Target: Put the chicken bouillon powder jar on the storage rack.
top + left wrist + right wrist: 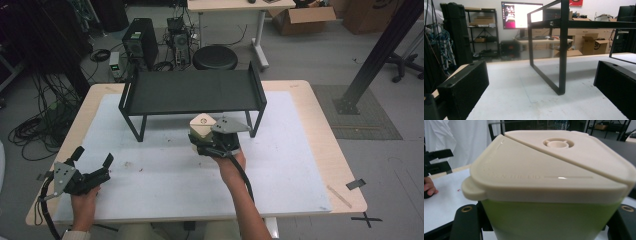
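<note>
just in front of the black rack (192, 92), my right gripper (210, 145) has its jaws clamped on the green container (551, 220) with its cream lid (554, 167). my left gripper (92, 165) rests at the surface's (165, 185) near-left corner, jaws apart, holding nothing.

the left gripper (92, 159) is held low at the near left of the table (300, 165), its jaws spread wide with nothing between them. the right gripper (204, 141) is reached forward to mid-table on an extended forearm, its jaws closed against the sides of a container (554, 195). each gripper is grasped from behind by a hand.
</note>
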